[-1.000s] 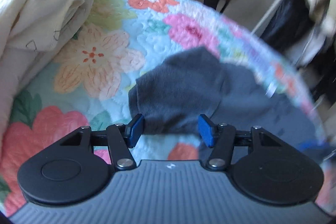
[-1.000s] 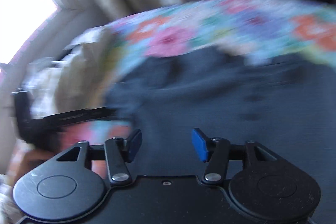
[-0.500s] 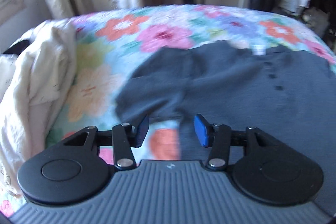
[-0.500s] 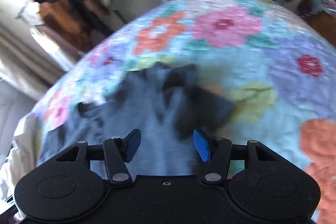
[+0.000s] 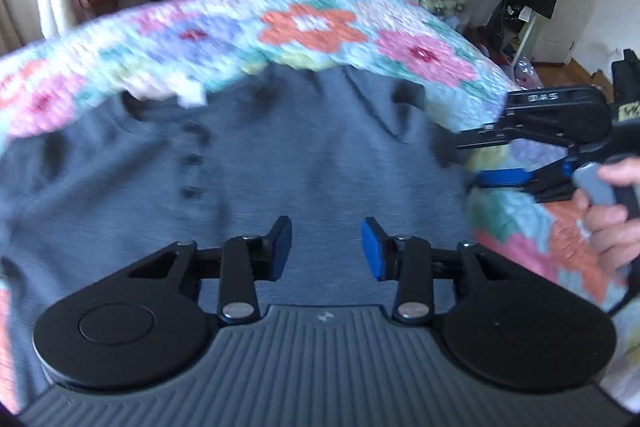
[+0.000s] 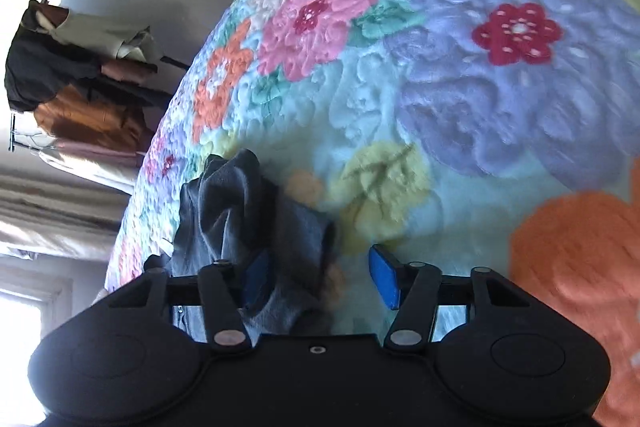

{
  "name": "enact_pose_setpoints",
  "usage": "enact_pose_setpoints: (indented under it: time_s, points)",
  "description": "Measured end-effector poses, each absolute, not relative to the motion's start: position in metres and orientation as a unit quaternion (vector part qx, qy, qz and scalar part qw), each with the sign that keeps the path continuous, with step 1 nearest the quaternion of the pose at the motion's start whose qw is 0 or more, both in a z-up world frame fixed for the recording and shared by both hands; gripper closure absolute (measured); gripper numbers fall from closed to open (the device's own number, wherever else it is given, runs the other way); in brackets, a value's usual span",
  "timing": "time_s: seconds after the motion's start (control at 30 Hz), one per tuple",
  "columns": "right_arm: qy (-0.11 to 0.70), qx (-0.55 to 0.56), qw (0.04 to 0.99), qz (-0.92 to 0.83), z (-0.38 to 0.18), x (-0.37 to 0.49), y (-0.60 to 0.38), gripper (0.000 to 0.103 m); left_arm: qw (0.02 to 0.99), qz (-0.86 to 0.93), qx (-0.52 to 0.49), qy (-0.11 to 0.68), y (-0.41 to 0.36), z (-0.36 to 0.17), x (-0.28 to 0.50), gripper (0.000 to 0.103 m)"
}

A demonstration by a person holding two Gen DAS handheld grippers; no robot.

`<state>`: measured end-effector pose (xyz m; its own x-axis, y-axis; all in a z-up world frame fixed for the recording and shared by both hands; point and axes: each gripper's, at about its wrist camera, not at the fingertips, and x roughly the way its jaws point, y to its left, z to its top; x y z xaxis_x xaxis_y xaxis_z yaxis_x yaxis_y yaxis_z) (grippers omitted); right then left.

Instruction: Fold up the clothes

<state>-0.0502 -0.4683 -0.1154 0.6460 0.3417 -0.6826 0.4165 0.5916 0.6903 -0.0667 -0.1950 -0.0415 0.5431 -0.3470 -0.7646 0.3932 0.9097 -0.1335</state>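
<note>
— What's the surface here?

— A bed, covered edge to edge by a quilted floral bedspread: pale blue ground, stitched flowers in orange, pink, lilac, red and yellow-green.

— And lying on it?

— One item: a grey-blue buttoned shirt, spread flat with its front up. Collar toward the far edge, a white label at the neck, a row of dark buttons running down from it.

— Fully flat?

— Not quite. From the right wrist view, one sleeve sits bunched and rumpled on the quilt, near the yellow-green flower.
</note>
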Motion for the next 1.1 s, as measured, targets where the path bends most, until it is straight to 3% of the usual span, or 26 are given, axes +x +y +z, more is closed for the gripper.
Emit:
enact_pose_setpoints:
  time_s: [0.07, 0.1, 0.13, 0.33, 0.5, 0.87, 0.97, 1.1]
  points:
    - [0.42, 0.433, 0.797, -0.02, -0.115, -0.039, -0.462, 0.068, 0.873, -0.21, 0.019, 0.44, -0.208, -0.048, -0.063, 0.066]
    - [0.42, 0.423, 0.803, -0.017, -0.115, -0.033, -0.458, 0.087, 0.871, -0.207, 0.019, 0.444, -0.211, -0.052, -0.06, 0.066]
    - [0.419, 0.411, 0.809, -0.013, -0.114, -0.029, -0.454, 0.098, 0.87, -0.205, 0.019, 0.447, -0.213, -0.056, -0.057, 0.066]
    - [0.318, 0.343, 0.883, -0.032, -0.064, -0.044, -0.455, 0.098, 0.871, -0.229, 0.018, 0.434, -0.227, -0.05, -0.053, 0.062]
    - [0.229, 0.348, 0.907, -0.062, -0.036, -0.069, -0.478, 0.098, 0.873, -0.237, 0.029, 0.426, -0.24, -0.046, -0.05, 0.062]
    - [0.3, 0.287, 0.893, -0.176, -0.05, -0.066, -0.498, 0.098, 0.87, -0.207, 0.004, 0.447, -0.199, -0.052, -0.045, 0.058]
    - [0.283, 0.243, 0.906, -0.201, -0.04, -0.066, -0.482, 0.093, 0.876, -0.187, 0.005, 0.445, -0.161, -0.044, -0.04, 0.058]
    - [0.268, 0.204, 0.931, -0.139, -0.027, -0.058, -0.443, 0.078, 0.887, -0.15, 0.007, 0.437, -0.1, -0.034, -0.023, 0.055]
